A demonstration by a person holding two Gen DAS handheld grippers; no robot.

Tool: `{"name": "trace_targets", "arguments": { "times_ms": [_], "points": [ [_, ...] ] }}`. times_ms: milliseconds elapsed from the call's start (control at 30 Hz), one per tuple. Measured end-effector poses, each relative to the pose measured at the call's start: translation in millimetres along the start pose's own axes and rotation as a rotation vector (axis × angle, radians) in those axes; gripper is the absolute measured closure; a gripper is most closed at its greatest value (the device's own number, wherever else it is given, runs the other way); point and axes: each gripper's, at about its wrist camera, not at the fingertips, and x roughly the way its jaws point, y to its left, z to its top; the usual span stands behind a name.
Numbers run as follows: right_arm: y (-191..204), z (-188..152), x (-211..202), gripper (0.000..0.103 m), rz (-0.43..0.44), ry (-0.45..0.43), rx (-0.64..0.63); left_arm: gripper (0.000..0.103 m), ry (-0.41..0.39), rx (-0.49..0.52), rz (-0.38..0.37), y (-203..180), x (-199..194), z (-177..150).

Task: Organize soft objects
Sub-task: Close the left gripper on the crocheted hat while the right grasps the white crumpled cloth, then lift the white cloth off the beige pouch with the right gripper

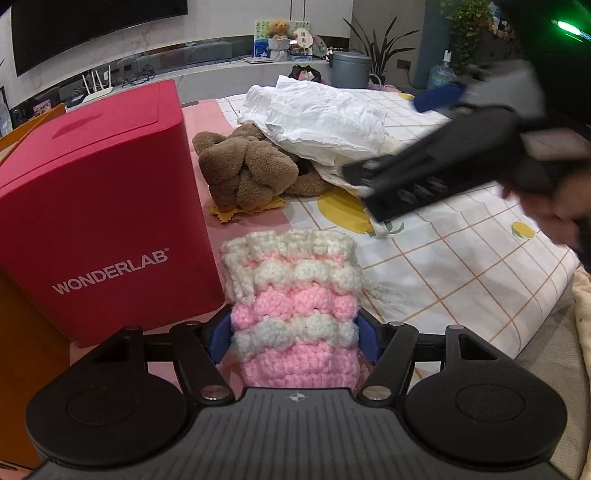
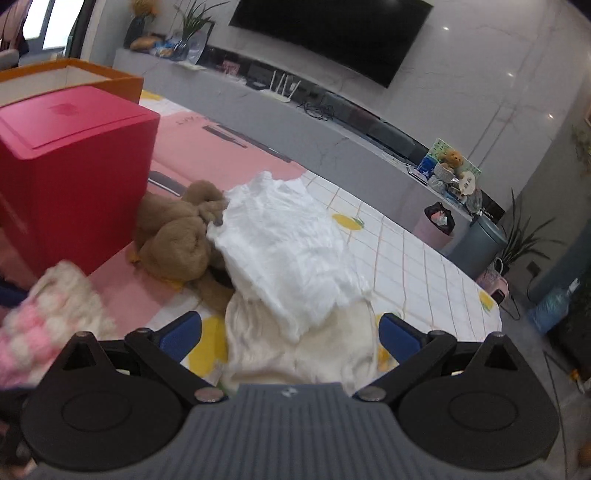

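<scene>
**A:** How many soft things do you count?

**B:** Four. One pink-and-white crocheted piece (image 1: 293,314) at bottom centre of the left wrist view, one brown plush knot (image 1: 245,173) in the middle, one crumpled white cloth (image 1: 321,122) lying partly over the knot, and one cream cloth (image 2: 295,350) under the white one, low in the right wrist view.

**A:** And boxes?

**B:** Two. One red box (image 1: 99,206) marked WONDERLAB fills the left of the left wrist view; one orange box (image 2: 74,72) stands behind it, upper left of the right wrist view. All sit on one pink and checked sheet (image 1: 461,258) printed with lemons.

**A:** What is the left gripper (image 1: 293,338) doing?

**B:** Its two blue pads (image 1: 218,338) sit against either side of the crocheted piece, which stands up between them just right of the red box. It is grasping that piece.

**A:** The right gripper (image 2: 291,334)?

**B:** Released. Its two blue fingers (image 2: 181,334) stand wide apart, either side of the cream cloth's lower part; neither presses on it. In the left wrist view it shows as a blurred dark shape at the right edge, in one hand (image 1: 554,206).

**A:** Anything beyond?

**B:** One dark television (image 2: 332,37) on the wall, one small teddy bear (image 1: 279,28) on the long shelf.
</scene>
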Motion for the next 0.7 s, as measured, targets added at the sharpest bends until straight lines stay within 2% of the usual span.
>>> {"name": "trace_targets", "arguments": {
  "times_ms": [67,133,300,367,433,467,533,567,600,667,700],
  "points": [
    [2,9,12,0.003,0.013,0.009,-0.033,0.027,-0.011,0.004,-0.008,1,-1,-2],
    [3,19,26,0.003,-0.009,0.027,-0.064,0.026,-0.020,0.010,-0.009,1,-1,-4],
    [-1,37,52,0.003,0.010,0.067,-0.052,0.026,-0.034,0.013,-0.013,1,-1,-5],
    [1,42,58,0.006,0.001,0.071,-0.087,0.023,-0.042,0.013,-0.024,2,-2,-7],
    [1,44,63,0.016,0.013,0.077,-0.094,0.022,-0.052,0.019,-0.027,3,-2,-9],
    [0,45,66,0.025,0.023,0.083,-0.088,0.022,-0.055,0.019,-0.028,3,-3,-10],
    [0,46,69,0.049,0.034,0.098,-0.069,0.022,-0.059,0.020,-0.028,3,-3,-10],
    [0,46,71,0.069,0.037,0.111,-0.061,0.022,-0.058,0.019,-0.028,2,-2,-10],
    [-1,45,72,0.077,0.039,0.124,-0.053,0.022,-0.058,0.018,-0.027,2,-2,-9],
    [-2,43,69,0.085,0.052,0.124,-0.045,0.022,-0.055,0.017,-0.026,3,-2,-9],
    [-4,42,65,0.086,0.064,0.121,-0.036,0.022,-0.054,0.015,-0.026,2,-2,-8]
  ]
}}
